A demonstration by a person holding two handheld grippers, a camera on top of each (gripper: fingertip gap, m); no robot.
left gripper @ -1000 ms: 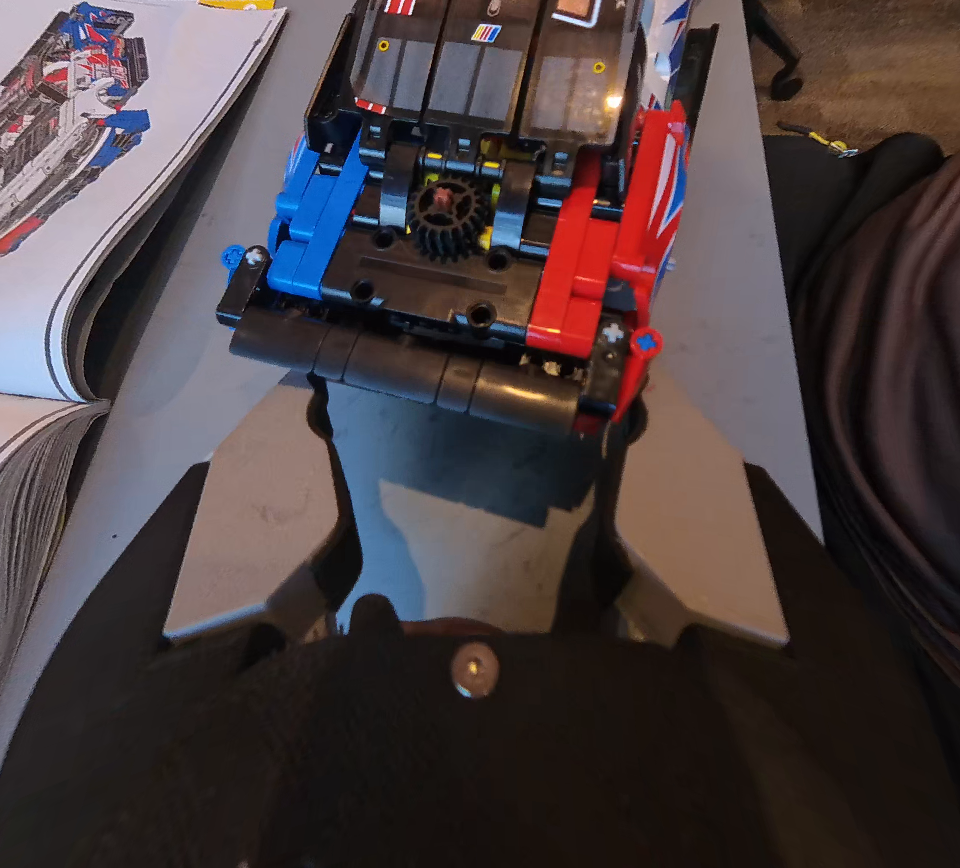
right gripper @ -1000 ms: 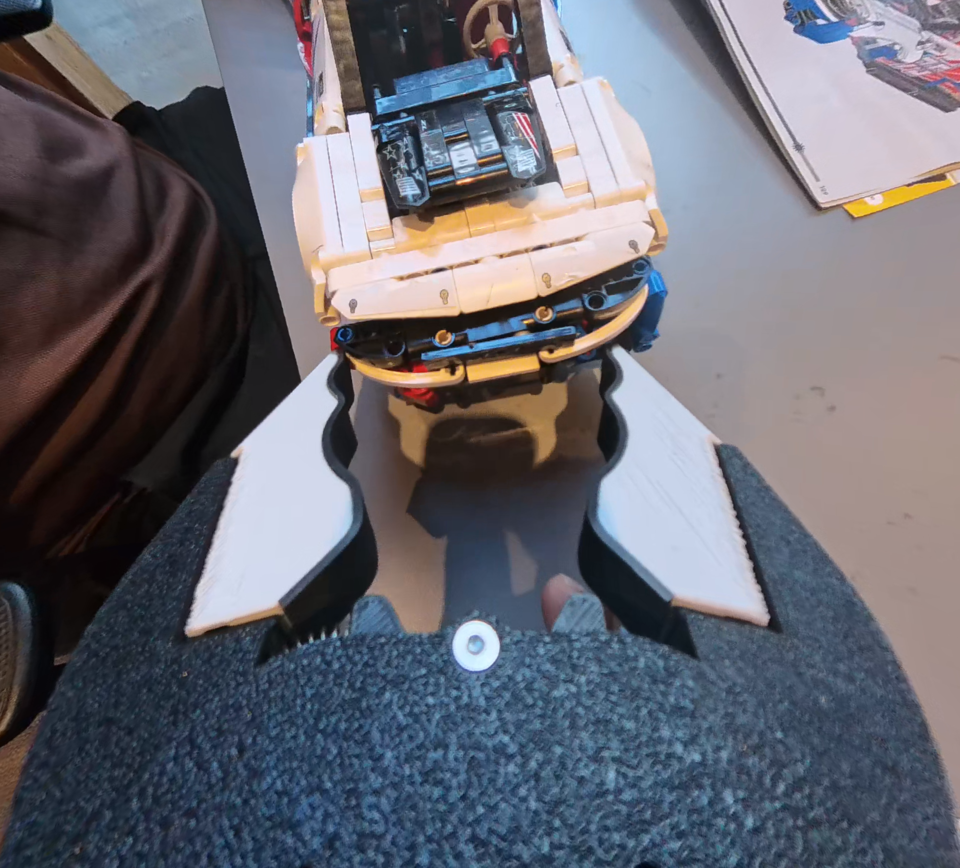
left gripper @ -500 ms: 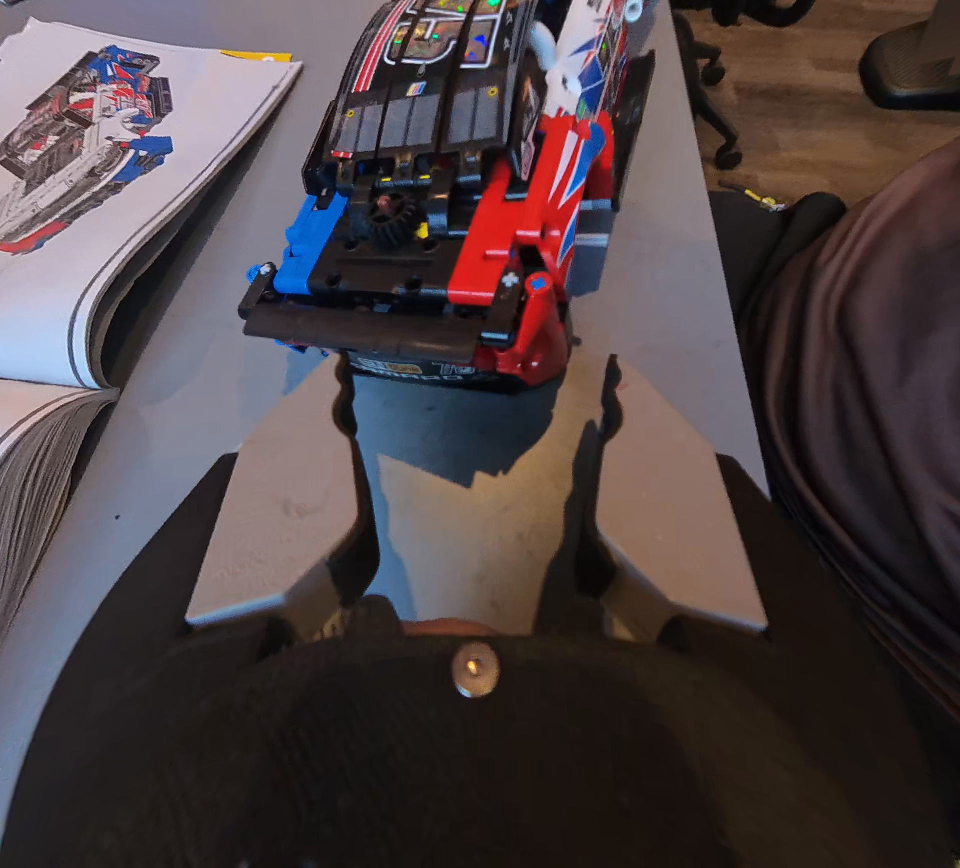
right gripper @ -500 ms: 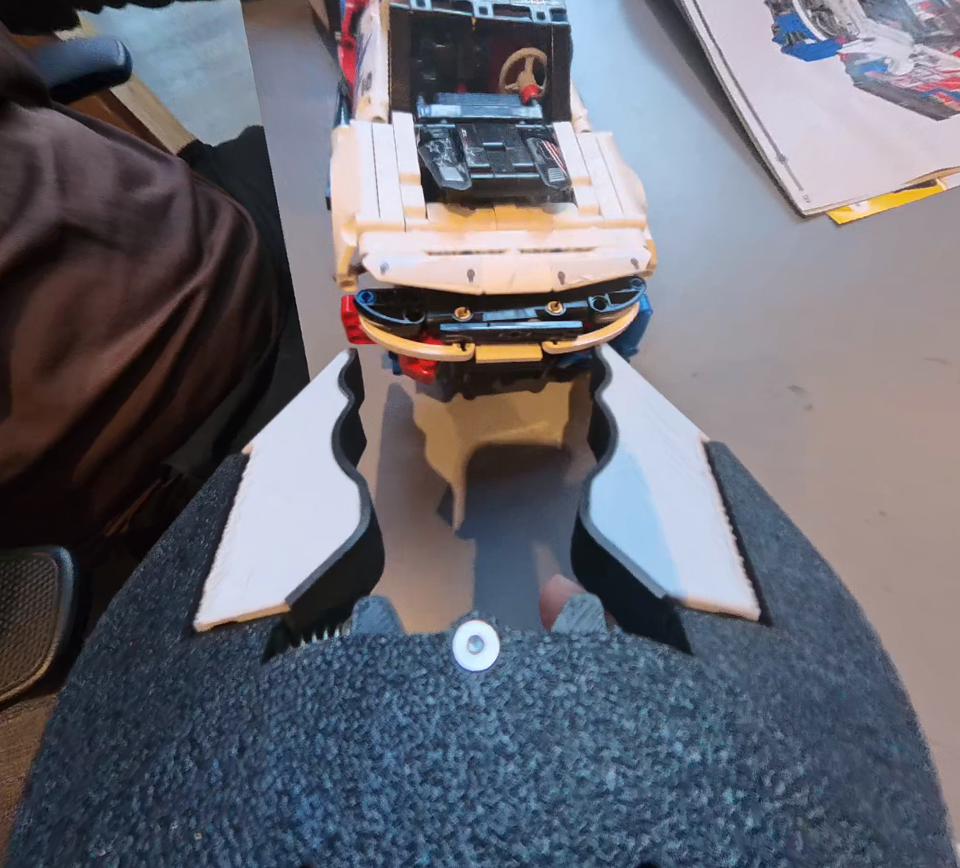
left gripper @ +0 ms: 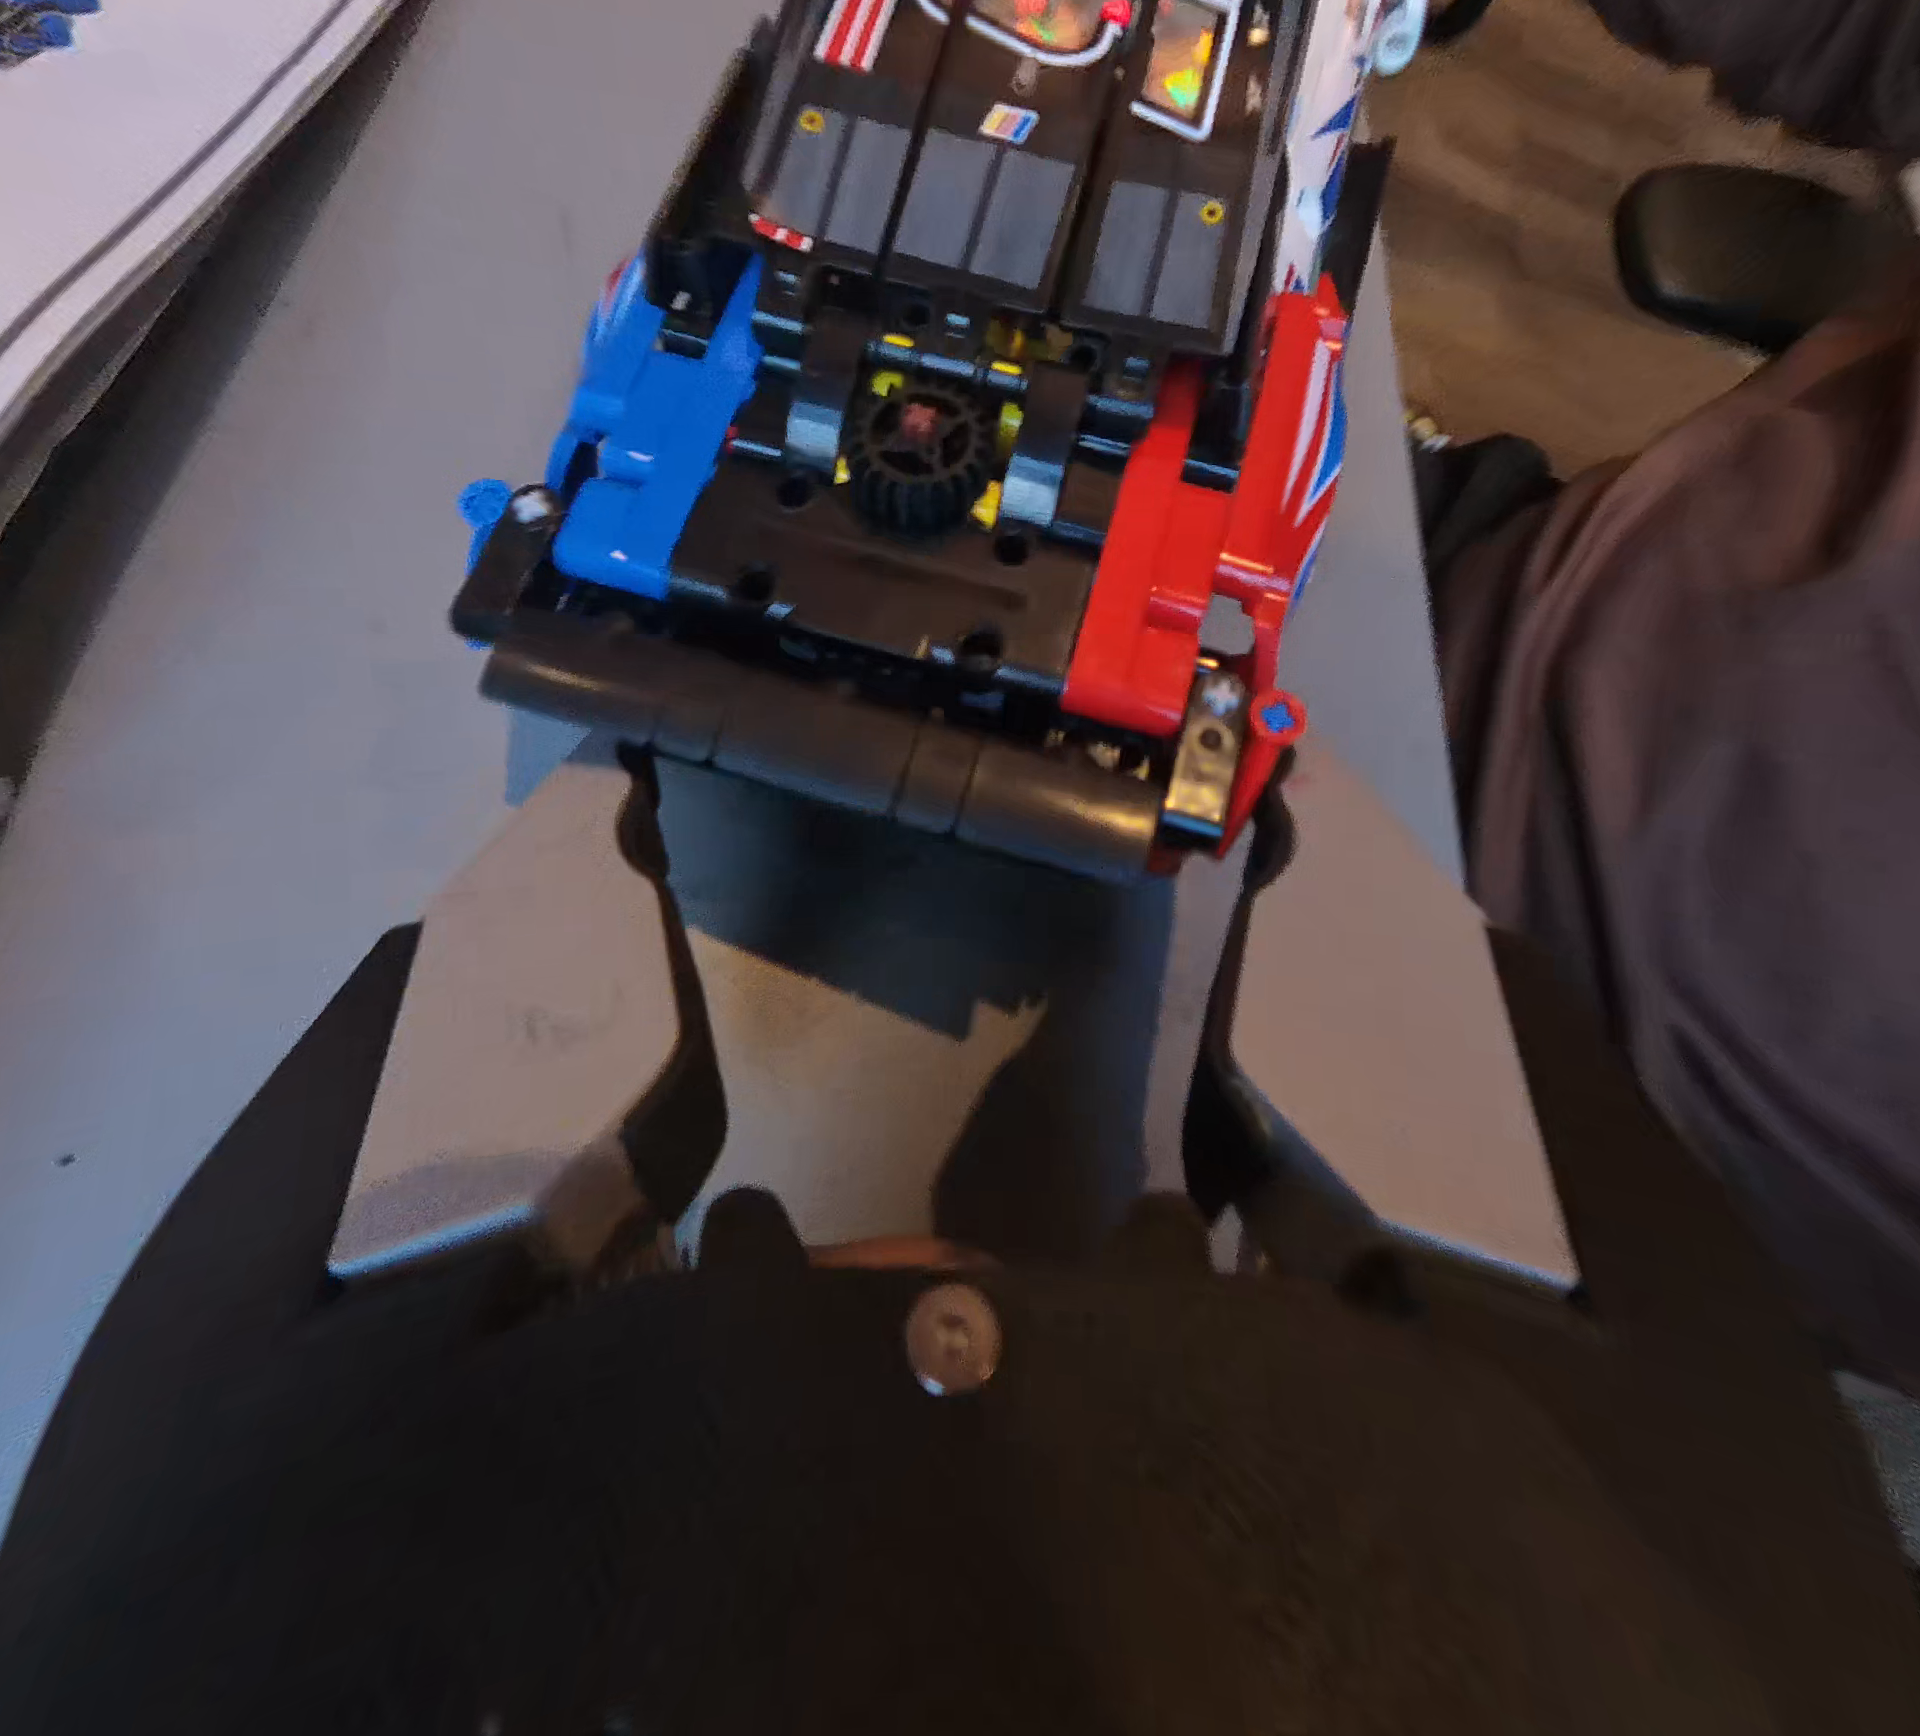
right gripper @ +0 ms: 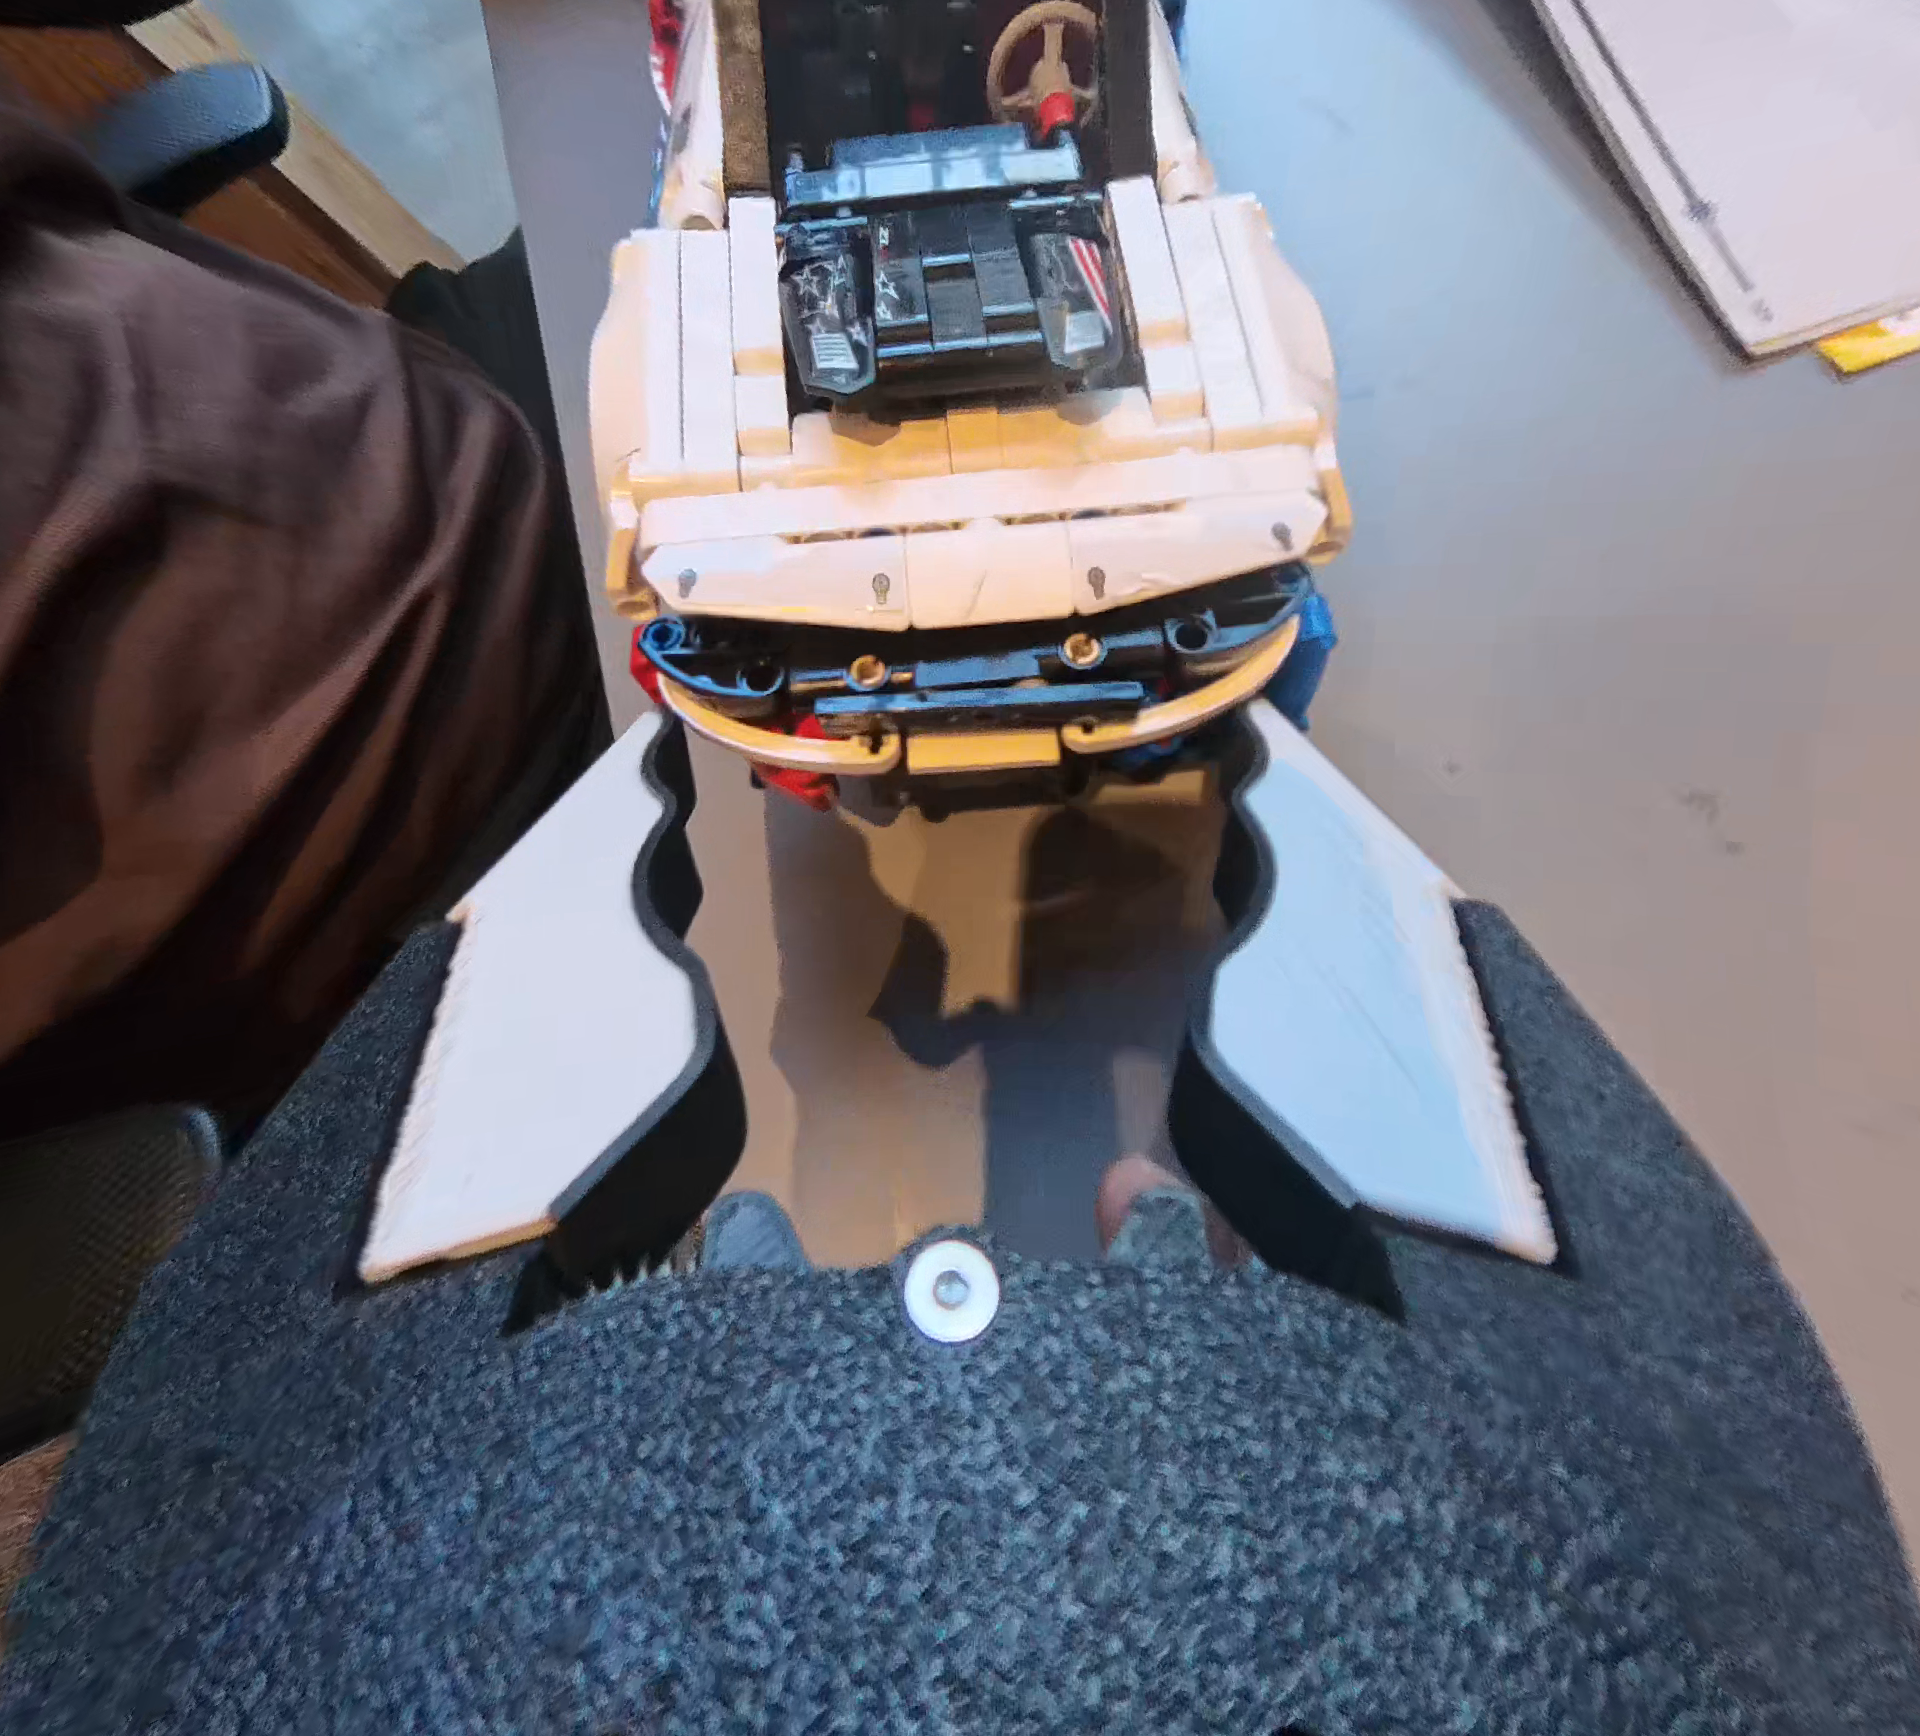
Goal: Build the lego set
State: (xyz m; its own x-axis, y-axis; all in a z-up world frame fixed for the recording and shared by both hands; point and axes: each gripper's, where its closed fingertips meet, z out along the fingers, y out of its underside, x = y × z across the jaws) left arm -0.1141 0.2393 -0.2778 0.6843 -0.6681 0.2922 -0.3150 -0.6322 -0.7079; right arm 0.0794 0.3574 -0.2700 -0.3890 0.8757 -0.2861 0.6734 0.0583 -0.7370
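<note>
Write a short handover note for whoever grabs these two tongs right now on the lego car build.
Left tongs: open, empty, at the car's rear bumper, fingertips at its two ends.
Right tongs: open, empty, at the car's front bumper, one finger on each side.
The lego car lies on the grey table near its edge, between the two tongs. The instruction booklet is open beside it.
Done: body looks largely assembled.
Left: black gear at the rear is uncovered; the booklet should give the next step. No loose parts in view.

We count one lego race car [left gripper: 935,398], one open instruction booklet [right gripper: 1621,24], two grippers, a left gripper [left gripper: 951,813] and a right gripper [right gripper: 961,751], one grey table [right gripper: 1558,751], and one office chair [left gripper: 1745,252] off to the side.
</note>
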